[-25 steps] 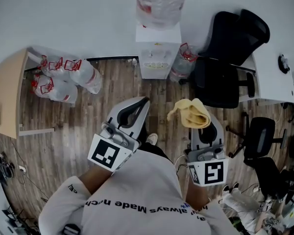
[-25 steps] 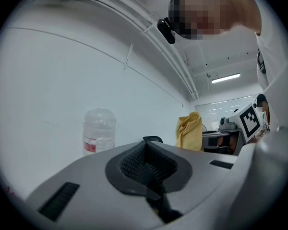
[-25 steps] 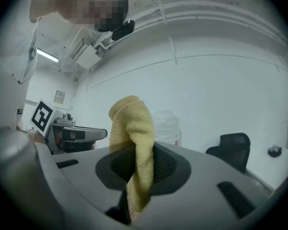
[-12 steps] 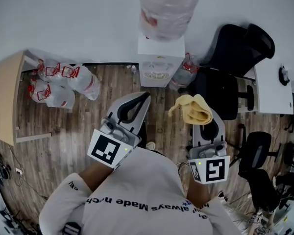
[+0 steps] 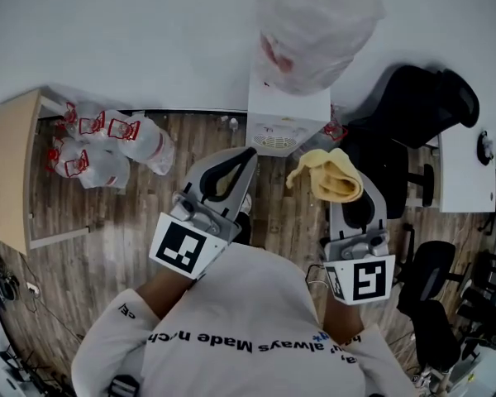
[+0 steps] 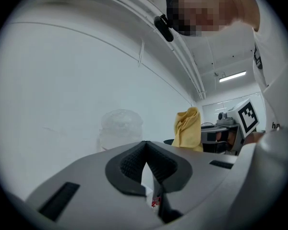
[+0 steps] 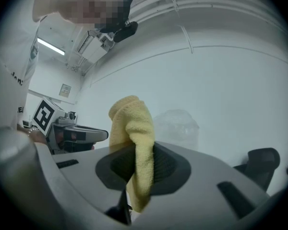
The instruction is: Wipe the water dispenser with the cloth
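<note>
Wood-plank floor (image 5: 124, 213); right tool (image 5: 350, 205) pinches fluffy yellow cloth (image 5: 331, 178).

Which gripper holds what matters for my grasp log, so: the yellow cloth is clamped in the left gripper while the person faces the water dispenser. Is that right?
Not quite. The yellow cloth is clamped in the right gripper, not the left, as the right gripper view shows. The left gripper is shut on nothing. The person does face the water dispenser.

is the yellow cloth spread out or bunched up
Bunched up. The cloth hangs in crumpled folds, pinched between the shut jaws of the right gripper, with no flat spread part showing.
</note>
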Demonstrator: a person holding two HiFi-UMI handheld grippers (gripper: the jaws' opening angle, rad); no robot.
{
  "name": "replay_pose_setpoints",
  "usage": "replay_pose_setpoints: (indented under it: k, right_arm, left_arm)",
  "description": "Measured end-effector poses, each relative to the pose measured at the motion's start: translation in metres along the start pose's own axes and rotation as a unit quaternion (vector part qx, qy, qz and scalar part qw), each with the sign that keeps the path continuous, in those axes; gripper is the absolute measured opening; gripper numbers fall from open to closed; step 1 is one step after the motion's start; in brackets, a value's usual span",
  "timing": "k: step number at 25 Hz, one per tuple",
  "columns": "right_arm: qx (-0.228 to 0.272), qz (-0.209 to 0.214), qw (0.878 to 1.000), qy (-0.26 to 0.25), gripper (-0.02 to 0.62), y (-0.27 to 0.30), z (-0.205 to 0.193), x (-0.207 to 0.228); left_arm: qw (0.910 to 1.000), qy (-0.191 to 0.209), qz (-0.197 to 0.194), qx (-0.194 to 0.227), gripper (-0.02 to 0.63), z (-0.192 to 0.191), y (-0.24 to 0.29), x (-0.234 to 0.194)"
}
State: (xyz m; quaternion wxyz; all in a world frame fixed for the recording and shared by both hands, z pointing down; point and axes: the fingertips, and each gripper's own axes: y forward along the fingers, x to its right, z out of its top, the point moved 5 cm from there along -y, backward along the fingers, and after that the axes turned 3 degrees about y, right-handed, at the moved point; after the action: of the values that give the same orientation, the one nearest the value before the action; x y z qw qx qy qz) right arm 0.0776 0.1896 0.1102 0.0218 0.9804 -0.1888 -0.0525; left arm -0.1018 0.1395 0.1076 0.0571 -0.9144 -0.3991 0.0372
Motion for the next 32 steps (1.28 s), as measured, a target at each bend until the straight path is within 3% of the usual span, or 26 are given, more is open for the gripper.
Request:
replay_pose_setpoints:
  k: [14,18,21,25,32]
  right_arm:
    - [-0.03,-0.008,0.999,-0.042,0.063,0.092,-0.022,0.014]
    - [-0.007,-0.027,0.997,-0.074,0.063,0.122,-0.024,0.016]
    - [-0.027,-0.021,0.995,-0.097,0.063,0.14,-0.049,0.016]
    - [-0.092,-0.01,0.984,-0.152,0.063,0.163,-0.095,0.014]
    - [-0.117,-0.008,0.973,-0.201,0.063,0.212,-0.155,0.01]
  left_arm:
    - [0.9995,-0.003,-0.01,-0.03,0.017,-0.036,0.048,-0.065]
    - [0.9992,-0.002,-0.013,-0.038,0.017,-0.052,0.06,-0.076]
    - [0.9987,-0.007,-0.017,-0.049,0.017,-0.069,0.067,-0.083]
    - [0.9977,-0.008,-0.018,-0.065,0.017,-0.094,0.074,-0.091]
    - [0.9942,-0.052,-0.009,-0.093,0.017,-0.141,0.083,-0.105]
